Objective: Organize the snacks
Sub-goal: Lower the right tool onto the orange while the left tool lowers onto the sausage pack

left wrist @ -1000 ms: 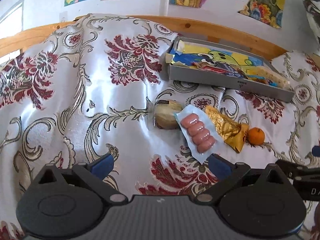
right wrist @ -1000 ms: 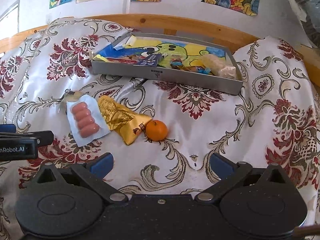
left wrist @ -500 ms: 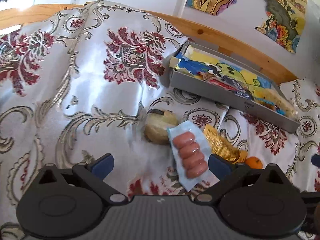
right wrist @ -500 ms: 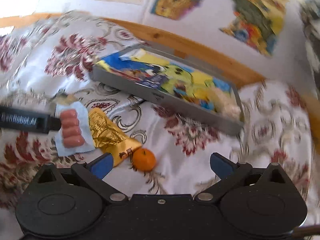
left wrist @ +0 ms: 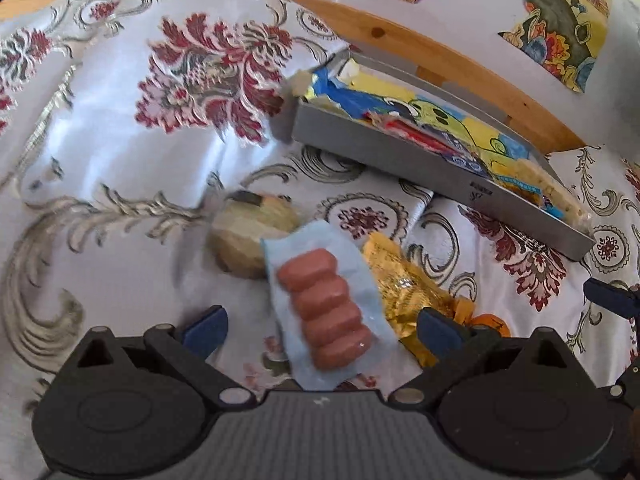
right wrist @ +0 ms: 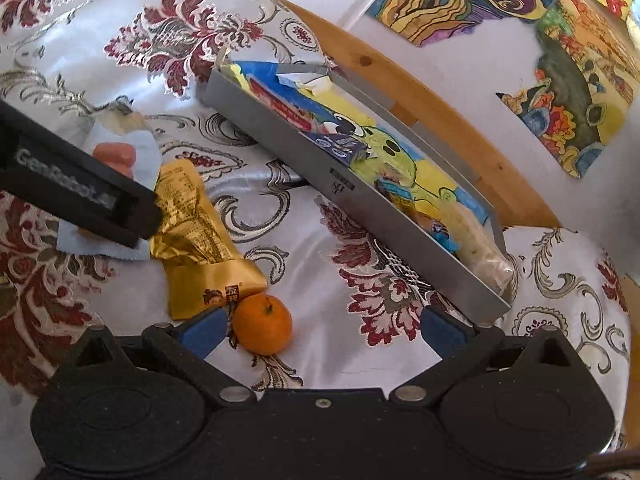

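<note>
A pack of pink sausages on pale blue backing lies on the floral cloth, between the fingers of my open left gripper. Behind it sits a round wrapped bun; to its right a gold foil packet. The right wrist view has the gold packet and an orange mandarin just inside my open right gripper, close to its left finger. The left gripper's body covers part of the sausage pack. A grey tray holding several snack packs stands behind.
The grey tray rests near a wooden rail along the wall with colourful paintings. The shiny floral cloth is wrinkled and stretches bare to the left. My right gripper's fingertip shows at the right edge.
Both grippers have moved forward and down towards the snacks. The sausage pack now lies between the left fingers, and the mandarin sits at the right gripper's mouth. Both stay open.
</note>
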The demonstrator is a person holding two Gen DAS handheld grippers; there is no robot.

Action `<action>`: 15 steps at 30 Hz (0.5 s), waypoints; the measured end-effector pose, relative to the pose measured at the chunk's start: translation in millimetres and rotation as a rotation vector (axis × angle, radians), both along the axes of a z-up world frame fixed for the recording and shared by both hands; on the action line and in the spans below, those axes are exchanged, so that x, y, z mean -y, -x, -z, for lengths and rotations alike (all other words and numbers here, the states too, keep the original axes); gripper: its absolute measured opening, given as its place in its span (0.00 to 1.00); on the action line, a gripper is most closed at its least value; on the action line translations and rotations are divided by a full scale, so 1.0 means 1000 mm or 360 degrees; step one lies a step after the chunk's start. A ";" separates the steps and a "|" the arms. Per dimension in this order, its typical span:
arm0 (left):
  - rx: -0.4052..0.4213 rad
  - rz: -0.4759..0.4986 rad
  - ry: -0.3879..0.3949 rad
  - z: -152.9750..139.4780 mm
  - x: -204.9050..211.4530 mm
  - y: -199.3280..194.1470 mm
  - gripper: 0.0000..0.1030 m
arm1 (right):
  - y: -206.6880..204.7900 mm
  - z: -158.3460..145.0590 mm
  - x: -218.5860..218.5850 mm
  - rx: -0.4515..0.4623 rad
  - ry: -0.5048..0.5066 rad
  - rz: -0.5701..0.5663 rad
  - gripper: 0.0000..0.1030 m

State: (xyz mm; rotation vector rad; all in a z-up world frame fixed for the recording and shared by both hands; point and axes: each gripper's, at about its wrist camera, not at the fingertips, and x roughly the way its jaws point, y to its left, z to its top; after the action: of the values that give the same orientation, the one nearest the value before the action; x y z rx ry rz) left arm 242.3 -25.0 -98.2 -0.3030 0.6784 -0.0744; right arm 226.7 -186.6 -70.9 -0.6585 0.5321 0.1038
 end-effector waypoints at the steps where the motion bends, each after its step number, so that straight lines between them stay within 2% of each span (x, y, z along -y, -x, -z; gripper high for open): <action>1: 0.0010 0.0026 -0.0022 0.002 0.002 0.001 0.99 | 0.000 0.002 0.000 -0.0003 0.0015 0.0002 0.99; 4: 0.0029 0.0075 -0.0093 0.007 0.005 0.003 0.99 | -0.004 0.006 0.000 -0.0046 -0.0003 0.0020 0.99; 15: 0.0028 0.0099 -0.0138 0.009 0.005 0.002 0.99 | -0.007 0.015 -0.008 -0.0093 -0.0040 -0.0001 0.85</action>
State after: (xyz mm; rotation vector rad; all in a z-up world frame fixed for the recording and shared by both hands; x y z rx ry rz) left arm 239.9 -30.2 -107.6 -0.1979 0.6719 -0.1068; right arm 234.0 -178.7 -85.4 -0.6325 0.5857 0.1304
